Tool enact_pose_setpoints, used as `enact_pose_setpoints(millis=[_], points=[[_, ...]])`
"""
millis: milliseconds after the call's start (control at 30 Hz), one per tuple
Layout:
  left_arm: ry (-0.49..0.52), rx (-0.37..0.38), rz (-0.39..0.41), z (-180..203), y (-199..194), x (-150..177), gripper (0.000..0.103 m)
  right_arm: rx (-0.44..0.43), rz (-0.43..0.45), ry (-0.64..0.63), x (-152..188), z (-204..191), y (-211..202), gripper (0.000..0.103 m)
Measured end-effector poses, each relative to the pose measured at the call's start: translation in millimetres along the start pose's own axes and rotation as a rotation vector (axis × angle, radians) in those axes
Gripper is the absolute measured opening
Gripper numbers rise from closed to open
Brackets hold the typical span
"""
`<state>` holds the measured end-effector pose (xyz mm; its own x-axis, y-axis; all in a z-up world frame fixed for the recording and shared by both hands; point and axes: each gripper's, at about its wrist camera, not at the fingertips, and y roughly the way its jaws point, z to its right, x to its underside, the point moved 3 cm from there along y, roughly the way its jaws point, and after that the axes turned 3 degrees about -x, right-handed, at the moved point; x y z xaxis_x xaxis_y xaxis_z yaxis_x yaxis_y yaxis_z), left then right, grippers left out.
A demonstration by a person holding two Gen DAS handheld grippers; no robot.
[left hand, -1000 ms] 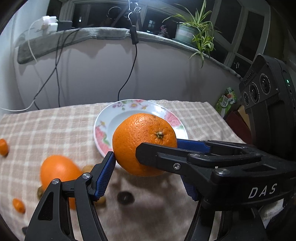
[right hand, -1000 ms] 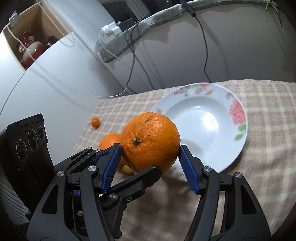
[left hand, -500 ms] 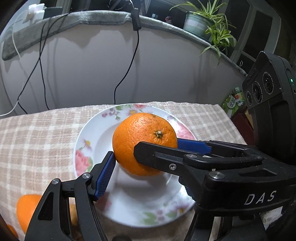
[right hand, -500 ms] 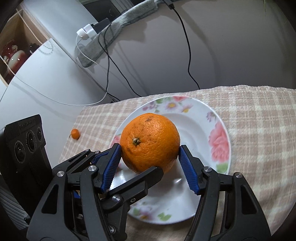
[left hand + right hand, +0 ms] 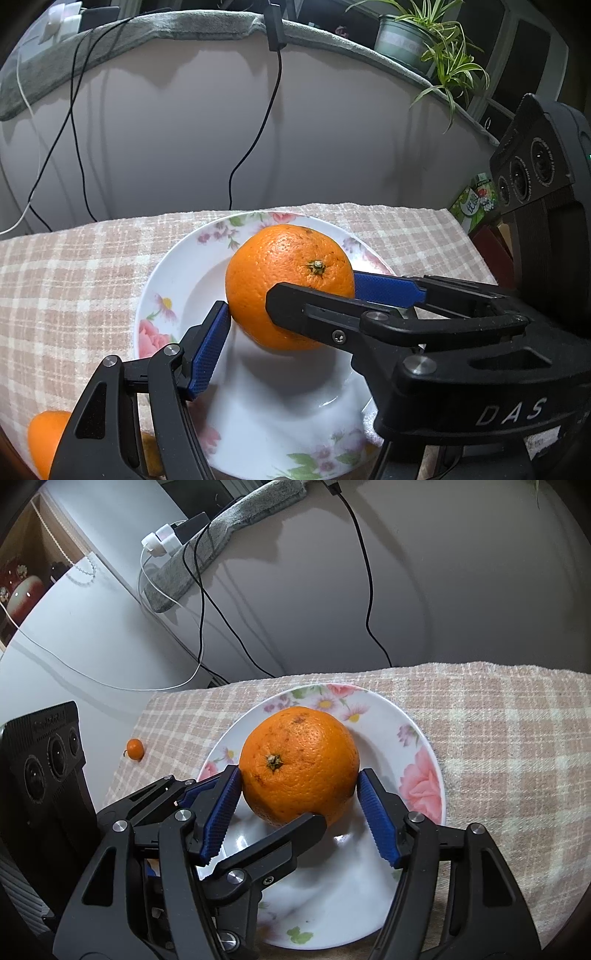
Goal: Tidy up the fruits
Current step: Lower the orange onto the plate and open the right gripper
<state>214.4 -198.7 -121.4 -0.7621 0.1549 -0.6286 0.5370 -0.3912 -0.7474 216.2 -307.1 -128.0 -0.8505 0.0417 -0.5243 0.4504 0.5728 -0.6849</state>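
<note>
One large orange (image 5: 280, 280) (image 5: 299, 764), stem toward the cameras, hangs low over a white flowered plate (image 5: 177, 280) (image 5: 417, 775); whether it touches the plate I cannot tell. Both grippers grip it crosswise. My left gripper (image 5: 291, 295) presses its blue pads (image 5: 208, 350) on the orange's left and right sides. My right gripper (image 5: 299, 779) does the same with its own pads (image 5: 376, 819). The right gripper's black finger (image 5: 295, 306) crosses the orange's front in the left wrist view. The left gripper's finger (image 5: 280, 838) crosses beneath it in the right wrist view.
The plate lies on a pink checked cloth (image 5: 517, 757). A second orange (image 5: 44, 439) sits at the near left, a small kumquat (image 5: 135, 748) near the cloth's left edge. Cables (image 5: 255, 136) hang down the wall behind; a potted plant (image 5: 406, 37) stands on the ledge.
Both grippers carried the orange together from in front of the plate's near rim to over its middle, a little lower. Loose fruit on the cloth slid out of view. Grip unchanged.
</note>
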Motion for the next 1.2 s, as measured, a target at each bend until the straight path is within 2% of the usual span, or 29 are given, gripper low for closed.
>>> enact_pose_setpoints(millis=[67,167,367,500,700,1000,1200], points=[[0.013,-0.008,0.002,3,1,-2,0.068,0.019,0.008,-0.011,-1,-2,-2,0.07],[0.03,-0.026,0.018,7,-3,-3,0.068,0.037,0.02,-0.021,-1,-2,-5,0.077],[0.015,-0.053,0.016,0,-12,0,0.068,0.046,0.054,-0.025,-1,-3,-18,0.077],[-0.001,-0.037,0.027,-4,-23,3,0.068,0.065,0.079,-0.024,1,-3,-29,0.077],[-0.018,0.005,0.095,-7,-51,13,0.068,0.095,0.129,-0.044,10,-13,-50,0.077],[-0.003,-0.095,0.119,-18,-89,43,0.068,0.143,0.169,-0.183,45,-47,-70,0.077],[-0.042,-0.152,0.156,-36,-122,69,0.068,0.17,0.142,-0.255,79,-68,-71,0.077]])
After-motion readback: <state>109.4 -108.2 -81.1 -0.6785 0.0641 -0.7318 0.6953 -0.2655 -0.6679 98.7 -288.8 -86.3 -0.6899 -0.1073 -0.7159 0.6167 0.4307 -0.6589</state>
